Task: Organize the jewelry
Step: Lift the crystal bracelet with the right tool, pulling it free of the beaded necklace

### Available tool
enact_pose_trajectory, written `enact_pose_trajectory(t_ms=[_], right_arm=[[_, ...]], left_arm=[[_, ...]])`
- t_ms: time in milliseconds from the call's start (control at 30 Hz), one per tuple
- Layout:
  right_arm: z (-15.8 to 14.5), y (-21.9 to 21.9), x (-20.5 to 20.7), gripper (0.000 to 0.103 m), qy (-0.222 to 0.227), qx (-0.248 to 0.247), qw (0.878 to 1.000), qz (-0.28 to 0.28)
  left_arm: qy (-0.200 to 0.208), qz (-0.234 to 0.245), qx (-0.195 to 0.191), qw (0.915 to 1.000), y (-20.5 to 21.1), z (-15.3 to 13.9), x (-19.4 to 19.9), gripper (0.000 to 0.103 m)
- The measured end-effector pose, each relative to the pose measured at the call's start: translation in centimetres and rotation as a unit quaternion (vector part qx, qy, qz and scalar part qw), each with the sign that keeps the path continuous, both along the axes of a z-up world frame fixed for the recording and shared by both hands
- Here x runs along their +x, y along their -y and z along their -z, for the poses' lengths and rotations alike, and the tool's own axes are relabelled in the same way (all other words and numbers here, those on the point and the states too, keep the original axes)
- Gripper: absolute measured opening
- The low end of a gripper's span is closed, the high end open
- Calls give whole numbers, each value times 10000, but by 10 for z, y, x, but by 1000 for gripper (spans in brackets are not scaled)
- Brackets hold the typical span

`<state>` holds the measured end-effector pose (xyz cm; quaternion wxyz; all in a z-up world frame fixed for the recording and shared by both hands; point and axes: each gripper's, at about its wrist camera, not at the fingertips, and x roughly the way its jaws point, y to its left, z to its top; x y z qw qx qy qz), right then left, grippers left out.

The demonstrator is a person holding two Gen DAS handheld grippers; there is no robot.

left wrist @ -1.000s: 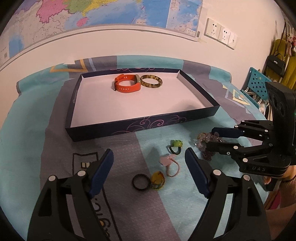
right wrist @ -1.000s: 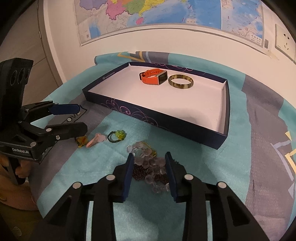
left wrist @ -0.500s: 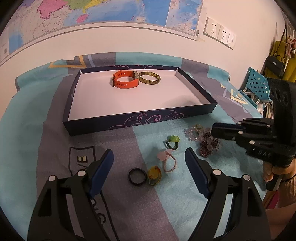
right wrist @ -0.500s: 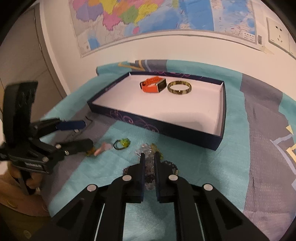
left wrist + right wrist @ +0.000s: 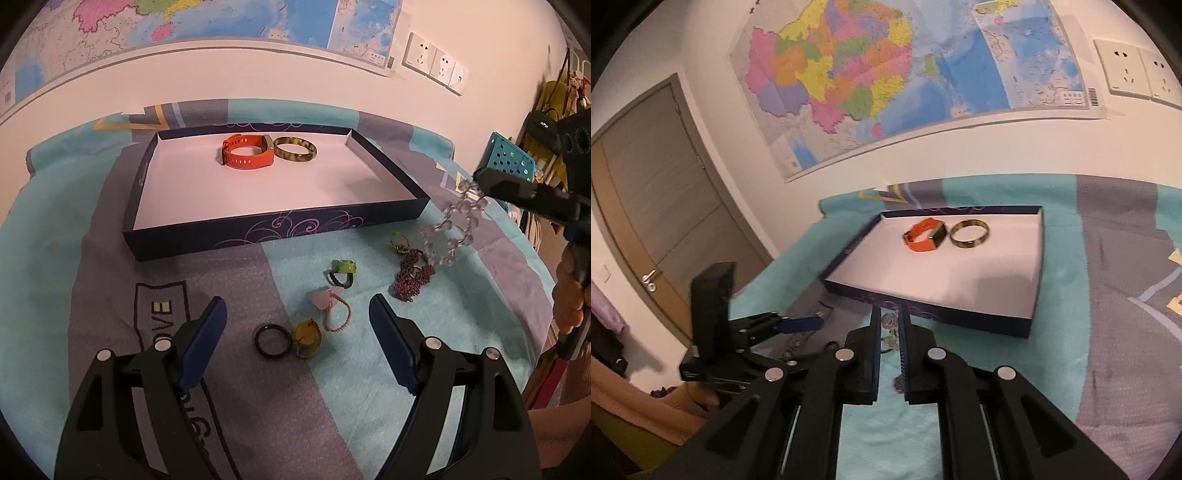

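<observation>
My right gripper is shut on a clear bead bracelet, which hangs from its tip above the cloth, right of the dark blue tray. Inside the tray lie an orange watch band and a mottled bangle. On the cloth remain a dark red bead bracelet, a small gold piece, a green ring, a pink hair tie, a yellow charm and a black ring. My left gripper hovers open over the black ring and charm.
The tray sits on a teal and grey cloth against a white wall with a map and sockets. A blue perforated basket stands far right. A door is at the left.
My right gripper has closed on the clear bead bracelet and lifted it off the cloth, leaving the dark red bracelet behind. The left gripper has stayed open in place.
</observation>
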<state>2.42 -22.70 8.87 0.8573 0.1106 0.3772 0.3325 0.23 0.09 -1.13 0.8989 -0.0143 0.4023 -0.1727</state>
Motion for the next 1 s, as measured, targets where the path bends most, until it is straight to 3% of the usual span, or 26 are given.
enact_pose_trajectory(t_ms=[267,600,767,1000], right_arm=[[4,-6,-14,8,-233,288,9985,-395],[66,9,-22,8,-1092,-415,9932,-22],[78,15,-23,10,-1145,-632,9913,167],[80,15,-25,14,-1103,-729,9910,191]], left_arm=[[26,77,42,10000,-3,-1,-2,78],[88,270,175,9994,-4,-1,-11,77],[166,414,236,9987,0,-3,-16,75],[101,448,243,9987,3,1,-11,65]])
